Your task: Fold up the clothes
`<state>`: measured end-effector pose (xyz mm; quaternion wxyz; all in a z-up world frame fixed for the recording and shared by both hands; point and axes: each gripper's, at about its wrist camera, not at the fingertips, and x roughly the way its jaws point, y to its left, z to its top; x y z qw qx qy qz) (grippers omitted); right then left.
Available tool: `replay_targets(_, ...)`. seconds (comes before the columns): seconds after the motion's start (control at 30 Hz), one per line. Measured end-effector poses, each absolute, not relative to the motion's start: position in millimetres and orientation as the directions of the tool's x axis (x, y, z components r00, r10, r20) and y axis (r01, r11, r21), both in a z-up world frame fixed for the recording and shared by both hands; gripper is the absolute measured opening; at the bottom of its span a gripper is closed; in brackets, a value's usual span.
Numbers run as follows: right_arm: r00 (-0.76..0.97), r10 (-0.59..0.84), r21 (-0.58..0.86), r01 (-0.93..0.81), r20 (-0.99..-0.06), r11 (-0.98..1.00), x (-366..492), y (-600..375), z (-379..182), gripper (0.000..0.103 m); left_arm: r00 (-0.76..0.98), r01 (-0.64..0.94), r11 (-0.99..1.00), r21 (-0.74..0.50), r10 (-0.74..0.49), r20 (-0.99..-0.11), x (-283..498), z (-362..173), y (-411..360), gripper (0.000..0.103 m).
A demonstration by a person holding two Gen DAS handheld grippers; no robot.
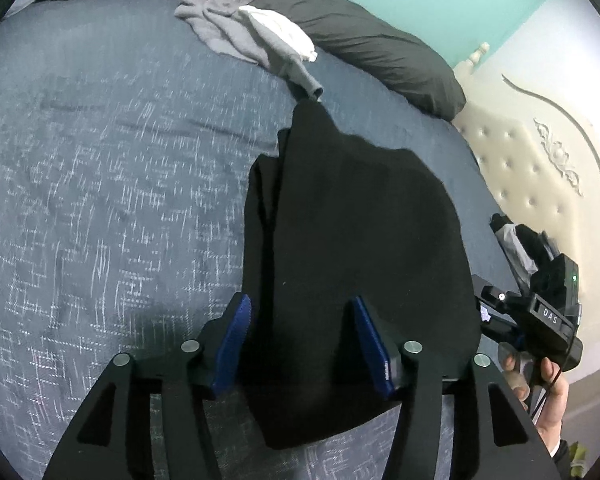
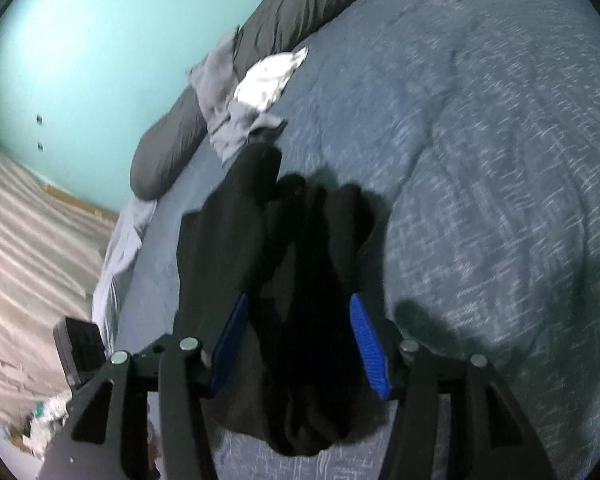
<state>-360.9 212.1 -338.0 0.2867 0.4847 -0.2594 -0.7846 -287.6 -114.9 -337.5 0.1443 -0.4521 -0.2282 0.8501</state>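
A home bedroom: a bed (image 1: 100, 168) with blue-grey patterned cover, dark pillows (image 1: 364, 44), a tufted cream headboard (image 1: 516, 168) and a turquoise wall (image 2: 100, 60).

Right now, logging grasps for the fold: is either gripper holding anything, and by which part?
Nothing is clamped. Both the left gripper and right gripper stand open, pads apart, straddling the near edge of the black garment on the bed.

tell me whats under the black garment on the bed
The black garment lies on the blue-grey bedspread, which shows all around it. Whatever sits beneath its folds is covered and cannot be seen.
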Motion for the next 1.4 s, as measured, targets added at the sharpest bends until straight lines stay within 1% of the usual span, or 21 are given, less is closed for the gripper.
replay_targets(0.1,-0.343,-0.701,0.682,0.197,-0.626,-0.705,-358.1,207.9,-342.8,0.055,-0.537,-0.038,-0.845,-0.534,0.468,-0.702,-286.3,-342.7,-116.5,0.061)
replay_targets(0.23,-0.325,-0.702,0.684,0.190,-0.633,-0.705,-355.8,208.3,-346.4,0.058,-0.520,-0.036,-0.832,-0.554,0.489,-0.701,-284.5,-349.5,-118.6,0.062)
replay_targets(0.3,-0.305,-0.707,0.691,0.179,-0.638,-0.700,-356.8,208.5,-350.4,0.063,-0.508,-0.033,-0.819,-0.572,0.507,-0.696,-284.8,-352.3,-119.0,0.062)
replay_targets(0.4,-0.275,-0.761,0.756,0.149,-0.588,-0.638,-356.0,217.3,-355.6,0.063,-0.500,-0.032,-0.791,-0.611,0.542,-0.676,-285.4,-353.4,-121.5,0.062)
replay_targets(0.6,-0.248,-0.754,0.723,0.219,-0.609,-0.656,-351.2,209.6,-350.1,0.063,-0.485,-0.040,-0.799,-0.600,0.541,-0.688,-286.7,-357.8,-116.2,0.062)
replay_targets(0.63,-0.244,-0.758,0.728,0.215,-0.605,-0.651,-351.0,209.0,-351.5,0.063,-0.480,-0.038,-0.797,-0.603,0.544,-0.688,-287.2,-360.0,-116.0,0.062)
replay_targets(0.7,-0.239,-0.761,0.733,0.211,-0.603,-0.647,-352.1,209.2,-354.1,0.064,-0.474,-0.028,-0.789,-0.614,0.551,-0.687,-288.1,-364.8,-117.6,0.068)
replay_targets(0.8,-0.233,-0.747,0.718,0.209,-0.623,-0.664,-352.6,207.2,-359.5,0.074,-0.471,-0.016,-0.775,-0.631,0.563,-0.679,-289.6,-371.1,-120.8,0.069)
replay_targets(0.87,-0.225,-0.742,0.718,0.190,-0.632,-0.670,-354.1,207.3,-366.3,0.087,-0.471,-0.011,-0.766,-0.643,0.571,-0.672,-290.6,-374.4,-122.7,0.070)
replay_targets(0.9,-0.224,-0.744,0.723,0.184,-0.629,-0.666,-354.5,207.4,-368.7,0.089,-0.472,-0.008,-0.762,-0.648,0.574,-0.669,-291.2,-375.4,-123.6,0.070)
replay_targets(1.07,-0.236,-0.749,0.729,0.181,-0.619,-0.660,-354.6,208.4,-370.1,0.089,-0.481,-0.005,-0.755,-0.655,0.576,-0.661,-293.2,-373.6,-123.4,0.070)
replay_targets(1.27,-0.259,-0.773,0.746,0.214,-0.579,-0.630,-352.4,209.4,-358.1,0.087,-0.496,-0.019,-0.731,-0.682,0.599,-0.628,-294.1,-365.9,-124.9,0.070)
replay_targets(1.4,-0.232,-0.766,0.742,0.199,-0.599,-0.640,-355.1,206.3,-367.0,0.087,-0.481,-0.021,-0.726,-0.688,0.610,-0.629,-294.8,-372.9,-124.3,0.071)
